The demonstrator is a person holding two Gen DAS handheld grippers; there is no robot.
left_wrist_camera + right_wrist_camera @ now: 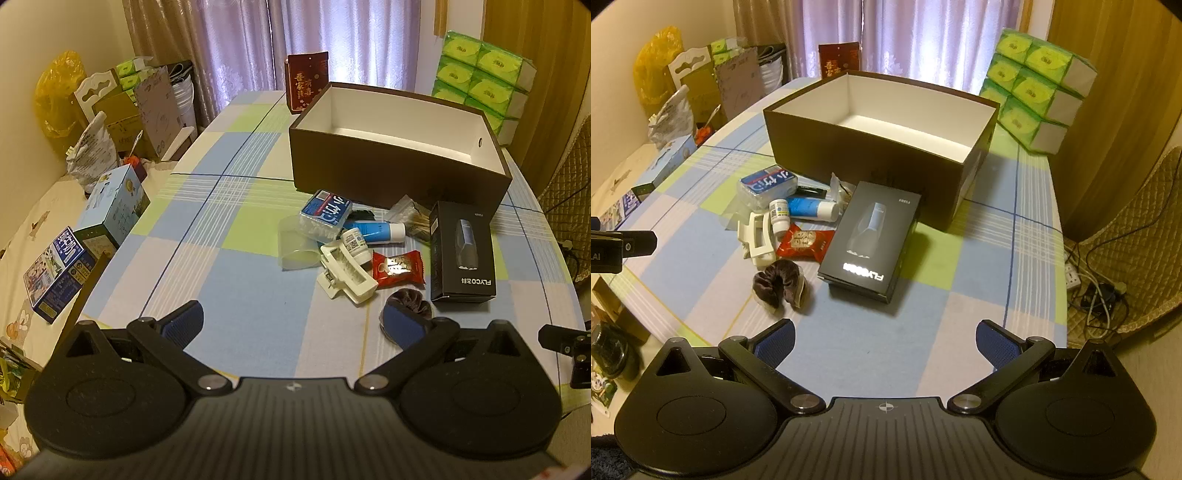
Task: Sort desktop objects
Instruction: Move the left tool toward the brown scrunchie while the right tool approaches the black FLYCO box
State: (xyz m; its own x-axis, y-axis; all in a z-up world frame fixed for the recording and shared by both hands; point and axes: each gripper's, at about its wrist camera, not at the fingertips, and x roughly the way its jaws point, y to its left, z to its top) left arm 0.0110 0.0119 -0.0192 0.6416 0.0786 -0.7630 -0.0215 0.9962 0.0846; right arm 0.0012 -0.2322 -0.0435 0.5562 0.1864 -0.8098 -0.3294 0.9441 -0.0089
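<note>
**A:** What is nearest?

**B:** The left gripper [291, 325] and the right gripper [884, 338]. Both have their tongs wide apart and hold nothing. They hang over the near edge of the table [990, 258].

**A:** And past them?

**B:** A soft scrunchie [779, 284]. It looks light and squishy, so I think you can pinch it anywhere. Next is the white clip [757, 240], hard and bumpy. The black box [871, 240] looks stiff and smooth. I would grab it across its narrow sides.

**A:** Then?

**B:** A red candy [805, 242], a little bottle [778, 216], a blue tube [812, 208] and a swab box [768, 184], all piled together mid-table.

**A:** Anything hard to see?

**B:** Yes. A clear bag [410, 212] hides behind the tube. The big bin [879, 122] stands farthest, open and empty-looking.
</note>
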